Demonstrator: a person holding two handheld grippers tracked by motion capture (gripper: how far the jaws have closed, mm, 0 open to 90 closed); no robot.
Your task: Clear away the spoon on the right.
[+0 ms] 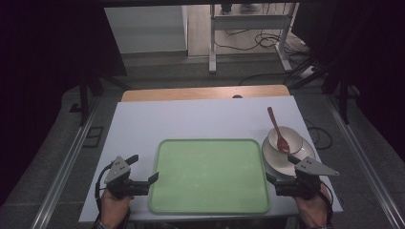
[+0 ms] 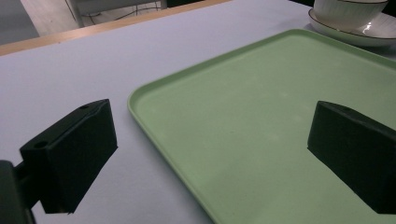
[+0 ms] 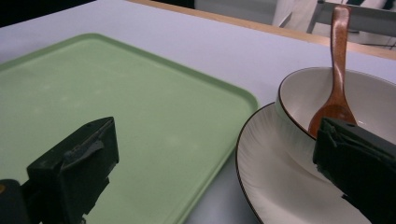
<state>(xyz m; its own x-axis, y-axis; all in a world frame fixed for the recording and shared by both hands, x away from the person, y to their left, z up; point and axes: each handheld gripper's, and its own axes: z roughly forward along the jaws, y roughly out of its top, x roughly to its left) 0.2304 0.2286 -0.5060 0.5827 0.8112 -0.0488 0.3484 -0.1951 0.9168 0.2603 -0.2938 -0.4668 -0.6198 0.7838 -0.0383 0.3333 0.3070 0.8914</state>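
**Soft light on the table, dark all around**

The table is lit gently from above, while the room at both sides is almost black. The high view looks dim and a bit grainy. Shadows under the green tray are faint. In the gripper views, the black jaws up close look soft and blurry. The white plate has a mild shine.
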